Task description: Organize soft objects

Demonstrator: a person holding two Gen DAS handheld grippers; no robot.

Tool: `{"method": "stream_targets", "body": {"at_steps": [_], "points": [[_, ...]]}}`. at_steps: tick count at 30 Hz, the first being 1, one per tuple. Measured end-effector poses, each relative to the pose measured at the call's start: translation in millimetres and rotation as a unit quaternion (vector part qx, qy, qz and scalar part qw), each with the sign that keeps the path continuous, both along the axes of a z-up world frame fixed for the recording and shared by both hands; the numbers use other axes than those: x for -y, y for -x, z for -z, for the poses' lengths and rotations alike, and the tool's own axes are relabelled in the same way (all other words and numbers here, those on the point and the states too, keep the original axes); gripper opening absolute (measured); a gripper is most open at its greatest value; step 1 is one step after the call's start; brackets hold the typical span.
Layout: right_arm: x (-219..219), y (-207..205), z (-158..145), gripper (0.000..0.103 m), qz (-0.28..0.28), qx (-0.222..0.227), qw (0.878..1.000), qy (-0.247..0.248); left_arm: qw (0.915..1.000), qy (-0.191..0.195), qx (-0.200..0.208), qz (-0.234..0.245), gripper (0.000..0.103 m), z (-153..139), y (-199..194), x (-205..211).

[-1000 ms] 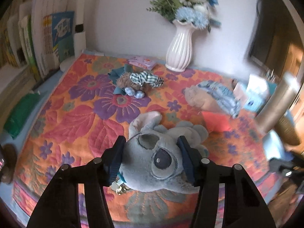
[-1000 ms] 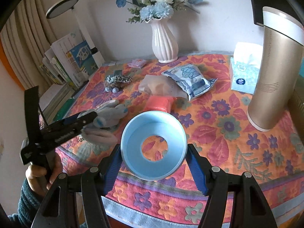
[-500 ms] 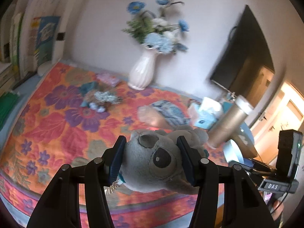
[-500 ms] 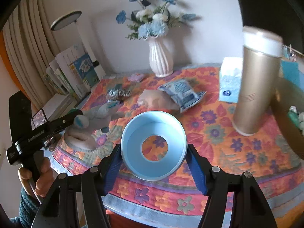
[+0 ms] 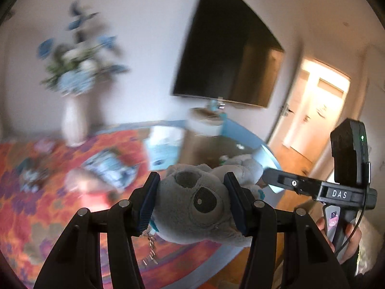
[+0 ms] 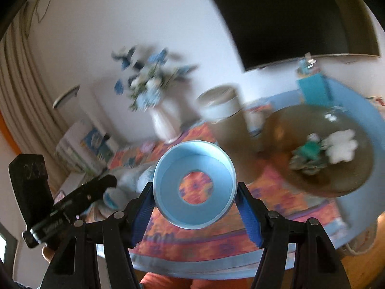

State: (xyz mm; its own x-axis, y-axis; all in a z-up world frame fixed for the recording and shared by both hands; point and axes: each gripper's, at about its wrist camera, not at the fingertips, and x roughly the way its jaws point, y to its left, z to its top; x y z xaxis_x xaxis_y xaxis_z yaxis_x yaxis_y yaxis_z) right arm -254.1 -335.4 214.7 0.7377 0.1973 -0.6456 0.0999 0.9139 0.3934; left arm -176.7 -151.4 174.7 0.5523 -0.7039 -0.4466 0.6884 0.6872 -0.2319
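My left gripper (image 5: 191,201) is shut on a grey plush toy (image 5: 195,207), squeezing its head between the blue pads in the air above the flowered tablecloth (image 5: 36,219). My right gripper (image 6: 193,200) is shut on a light blue ring-shaped tub (image 6: 193,185) with a round hole in its bottom. In the right wrist view the left gripper (image 6: 72,204) and the plush toy (image 6: 134,175) show at the left. A brown basket (image 6: 336,180) at the right holds a white soft toy (image 6: 341,147) and a teal cloth (image 6: 310,149).
A white vase of blue flowers (image 6: 166,120) and a gold cylinder (image 6: 223,118) stand at the back of the table. A blue-white packet (image 5: 108,166), a tissue box (image 5: 163,149) and a pink block (image 5: 93,200) lie on the cloth. A dark TV (image 5: 231,55) hangs behind.
Both grippers have risen and swung to the right. The plush toy has left the tablecloth. The basket and the TV have come into view, and the pictures have blurred.
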Motion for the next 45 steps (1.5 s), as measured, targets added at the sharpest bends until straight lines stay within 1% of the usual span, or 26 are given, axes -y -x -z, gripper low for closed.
{"method": "stream_targets", "body": {"at_steps": [4, 8, 11, 14, 17, 18, 19, 20, 23, 24, 25, 26, 28, 29, 30, 31, 32, 33, 35, 37, 39, 41, 43, 45], "points": [[41.7, 16.2, -15.2, 0.065, 0.046, 0.022, 0.999, 0.008, 0.9992, -0.004, 0.007, 0.039, 0.052, -10.3, 6.6, 53.6], [88.4, 25.9, -21.3, 0.065, 0.084, 0.034, 0.996, 0.004, 0.9981, -0.009, 0.015, 0.06, 0.052, -15.5, 10.9, 92.9], [118.0, 31.0, -22.1, 0.065, 0.112, 0.04, 0.993, -0.004, 0.9969, -0.005, 0.004, 0.079, 0.052, -20.8, 5.8, 120.0], [147.1, 31.8, -21.7, 0.065, 0.141, 0.043, 0.989, -0.014, 0.9951, 0.011, -0.01, 0.098, 0.052, -31.2, -4.6, 141.2], [173.3, 32.6, -19.0, 0.065, 0.164, 0.046, 0.985, -0.026, 0.9934, 0.026, -0.012, 0.111, 0.048, -46.0, -12.3, 165.8], [181.9, 31.5, -17.1, 0.065, 0.172, 0.045, 0.984, -0.031, 0.9933, 0.029, -0.008, 0.112, 0.045, -49.8, -15.1, 174.5], [189.5, 29.5, -14.8, 0.065, 0.179, 0.044, 0.982, -0.036, 0.9932, 0.029, -0.004, 0.112, 0.04, -52.8, -16.5, 182.3], [198.8, 25.1, -10.4, 0.065, 0.186, 0.041, 0.981, -0.042, 0.9933, 0.025, 0.003, 0.112, 0.029, -54.6, -18.5, 191.1], [215.9, 6.2, 5.6, 0.065, 0.198, 0.025, 0.979, -0.048, 0.995, 0.011, 0.011, 0.099, 0.028, -51.9, -29.9, 212.5], [220.4, -3.1, 12.7, 0.065, 0.2, 0.017, 0.978, -0.051, 0.996, 0.001, 0.024, 0.086, 0.028, -47.2, -35.3, 220.9], [223.7, -13.1, 20.8, 0.065, 0.204, 0.006, 0.978, -0.049, 0.9969, -0.022, 0.042, 0.062, 0.028, -39.8, -42.0, 230.7], [226.1, -25.5, 30.9, 0.065, 0.208, -0.01, 0.977, -0.044, 0.9969, -0.039, 0.043, 0.054, 0.028, -32.6, -49.4, 240.0], [227.6, -44.7, 50.6, 0.067, 0.203, -0.042, 0.977, -0.047, 0.9961, -0.058, 0.023, 0.063, 0.029, -19.5, -61.2, 250.2], [226.2, -52.6, 59.3, 0.068, 0.195, -0.058, 0.978, -0.05, 0.996, -0.063, 0.01, 0.063, 0.04, -13.7, -65.0, 250.3], [224.2, -57.6, 64.9, 0.069, 0.188, -0.066, 0.979, -0.052, 0.9961, -0.061, 0.001, 0.064, 0.052, -9.7, -66.1, 247.3], [221.6, -61.4, 68.5, 0.074, 0.18, -0.07, 0.98, -0.052, 0.9961, -0.056, -0.001, 0.069, 0.062, -8.4, -65.2, 242.7], [218.2, -66.2, 70.9, 0.077, 0.17, -0.076, 0.981, -0.045, 0.996, -0.051, 0.0, 0.073, 0.081, -7.7, -62.6, 237.8], [215.8, -68.5, 70.9, 0.078, 0.168, -0.08, 0.982, -0.038, 0.9959, -0.041, 0.006, 0.08, 0.087, -8.3, -58.2, 230.9], [210.8, -70.8, 67.2, 0.079, 0.166, -0.086, 0.982, -0.022, 0.9948, -0.032, 0.018, 0.095, 0.087, -9.0, -47.0, 217.7], [200.9, -67.9, 57.8, 0.079, 0.16, -0.08, 0.984, -0.017, 0.993, -0.039, 0.024, 0.109, 0.087, -9.2, -34.2, 203.5], [188.6, -62.8, 49.8, 0.08, 0.152, -0.069, 0.986, -0.008, 0.9925, -0.048, 0.038, 0.106, 0.087, -8.8, -22.0, 179.9], [161.1, -55.7, 38.8, 0.085, 0.136, -0.052, 0.989, 0.013, 0.9929, -0.063, 0.054, 0.086, 0.088, -4.7, -12.1, 148.6], [126.2, -46.5, 31.6, 0.089, 0.116, -0.027, 0.992, 0.036, 0.993, -0.083, 0.067, 0.05, 0.089, 1.2, -9.9, 113.8], [91.6, -40.3, 28.1, 0.09, 0.096, -0.003, 0.994, 0.056, 0.9919, -0.098, 0.081, -0.008, 0.091, 10.2, -12.3, 69.8]]}}
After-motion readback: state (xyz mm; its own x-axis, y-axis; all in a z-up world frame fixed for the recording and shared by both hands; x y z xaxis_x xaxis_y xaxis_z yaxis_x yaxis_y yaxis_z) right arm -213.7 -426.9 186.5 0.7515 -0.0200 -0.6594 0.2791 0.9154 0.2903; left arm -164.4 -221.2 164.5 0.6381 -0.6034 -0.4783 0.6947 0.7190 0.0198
